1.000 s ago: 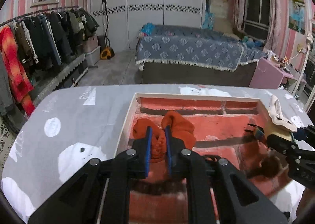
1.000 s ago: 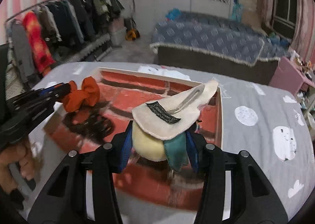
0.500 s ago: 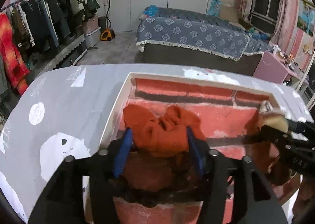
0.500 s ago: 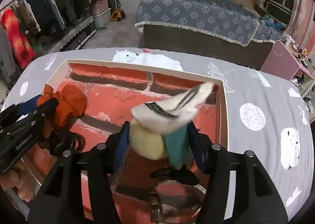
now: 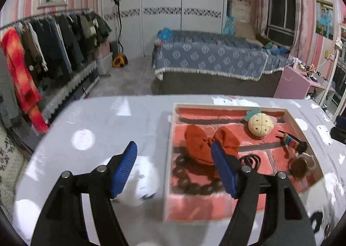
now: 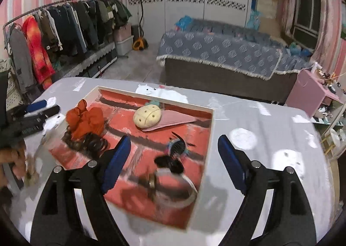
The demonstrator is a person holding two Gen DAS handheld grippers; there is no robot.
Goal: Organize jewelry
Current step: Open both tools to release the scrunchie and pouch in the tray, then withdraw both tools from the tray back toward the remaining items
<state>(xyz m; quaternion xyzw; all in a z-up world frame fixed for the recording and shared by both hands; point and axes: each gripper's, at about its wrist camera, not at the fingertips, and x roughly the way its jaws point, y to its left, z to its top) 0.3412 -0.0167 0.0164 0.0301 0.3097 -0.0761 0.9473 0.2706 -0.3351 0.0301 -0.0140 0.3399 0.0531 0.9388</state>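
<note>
A white-rimmed tray (image 5: 170,138) with a red brick-pattern floor sits on the grey table; it also shows in the right wrist view (image 6: 208,138). In it lie an orange bow (image 5: 205,144) (image 6: 86,119), a yellow pineapple plush clip (image 5: 259,126) (image 6: 147,117), a dark bead bracelet (image 5: 190,179), a striped hair clip (image 5: 292,143), black hair ties (image 6: 96,144) and a bangle (image 6: 173,185). My left gripper (image 5: 175,170) is open and empty, near the tray's left rim. My right gripper (image 6: 173,161) is open and empty, above the tray's near right part.
The table has a grey cloth with white bear prints (image 6: 242,135). Beyond it are a bed (image 5: 212,62), a clothes rack (image 5: 43,40) at left and a pink side table (image 5: 296,81) at right. The left gripper shows at the left edge of the right wrist view (image 6: 36,114).
My left gripper has let go of the orange bow and pulled back to the left. My right gripper has opened and dropped the pineapple plush clip in the tray, then drawn back.
</note>
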